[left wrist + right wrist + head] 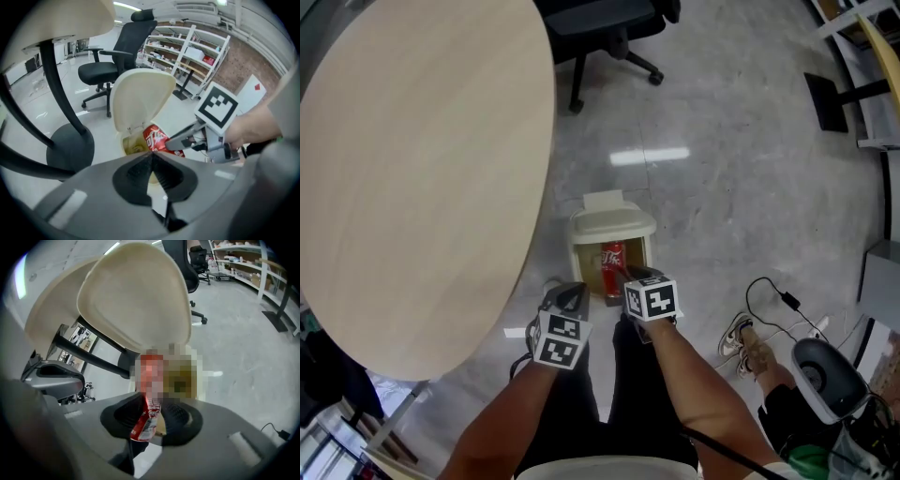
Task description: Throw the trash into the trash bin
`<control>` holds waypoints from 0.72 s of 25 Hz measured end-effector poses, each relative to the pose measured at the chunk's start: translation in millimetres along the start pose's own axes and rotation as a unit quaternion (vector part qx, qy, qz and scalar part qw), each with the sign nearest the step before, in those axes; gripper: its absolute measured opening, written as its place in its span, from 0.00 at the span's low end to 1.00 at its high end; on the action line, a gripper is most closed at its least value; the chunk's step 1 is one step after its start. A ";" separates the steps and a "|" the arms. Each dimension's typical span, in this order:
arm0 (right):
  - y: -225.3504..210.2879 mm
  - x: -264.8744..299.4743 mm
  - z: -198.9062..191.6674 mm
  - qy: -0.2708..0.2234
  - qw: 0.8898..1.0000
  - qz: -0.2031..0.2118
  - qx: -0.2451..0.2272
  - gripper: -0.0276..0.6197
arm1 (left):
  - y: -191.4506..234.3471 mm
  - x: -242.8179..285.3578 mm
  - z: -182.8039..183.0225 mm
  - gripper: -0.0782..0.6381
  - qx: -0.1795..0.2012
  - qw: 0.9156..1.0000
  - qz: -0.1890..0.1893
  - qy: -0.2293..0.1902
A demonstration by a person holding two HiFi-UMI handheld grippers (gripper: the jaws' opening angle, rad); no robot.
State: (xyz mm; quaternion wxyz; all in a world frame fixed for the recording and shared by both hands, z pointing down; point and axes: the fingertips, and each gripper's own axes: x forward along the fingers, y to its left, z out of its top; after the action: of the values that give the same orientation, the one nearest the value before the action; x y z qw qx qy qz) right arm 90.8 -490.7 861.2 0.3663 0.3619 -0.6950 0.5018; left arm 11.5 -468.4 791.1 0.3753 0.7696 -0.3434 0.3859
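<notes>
Right tongs (151, 402) around red can (143, 425)

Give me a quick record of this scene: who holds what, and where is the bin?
Right gripper: shut on a red soda can
Can position: at the bin's mouth
Trash bin: cream, on the floor, lid raised
Left gripper: shut, empty, near the bin
Nearby: round wooden table, black office chair
</notes>
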 end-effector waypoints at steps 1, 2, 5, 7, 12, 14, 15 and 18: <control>0.1 6.3 0.3 0.005 1.000 0.001 -0.005 0.23 | 1.6 2.7 -1.5 0.12 -0.001 1.000 -0.001 0.003; -0.3 11.5 0.2 0.010 1.000 0.000 -0.009 0.23 | 2.2 5.0 -3.5 0.12 -0.002 1.000 -0.001 0.005; -5.8 22.9 -1.6 0.020 0.999 -0.017 -0.019 0.23 | 2.8 10.9 -9.3 0.12 -0.008 1.000 -0.001 0.013; -8.9 30.9 -1.2 0.024 0.999 -0.028 -0.023 0.23 | 5.7 15.4 -8.9 0.12 -0.008 1.000 0.001 0.013; -8.4 48.4 -4.0 0.035 0.998 -0.032 -0.030 0.23 | 9.7 27.4 -11.8 0.12 -0.008 1.000 0.008 0.012; -12.5 57.4 -8.0 0.046 0.998 -0.040 -0.036 0.23 | 10.9 33.0 -12.2 0.12 -0.004 1.000 0.009 0.015; -13.4 62.1 -9.4 0.050 0.997 -0.041 -0.039 0.23 | 11.5 36.0 -13.6 0.12 -0.004 1.000 0.009 0.017; -13.7 74.8 -8.8 0.049 0.996 -0.041 -0.056 0.23 | 14.5 43.8 -17.3 0.12 -0.002 1.000 0.010 0.020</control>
State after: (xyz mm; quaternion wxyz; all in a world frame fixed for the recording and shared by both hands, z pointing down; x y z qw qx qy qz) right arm 69.0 -495.6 934.3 0.4398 0.3436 -0.6882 0.4636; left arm 14.3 -471.3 840.2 0.3803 0.7574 -0.3439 0.4042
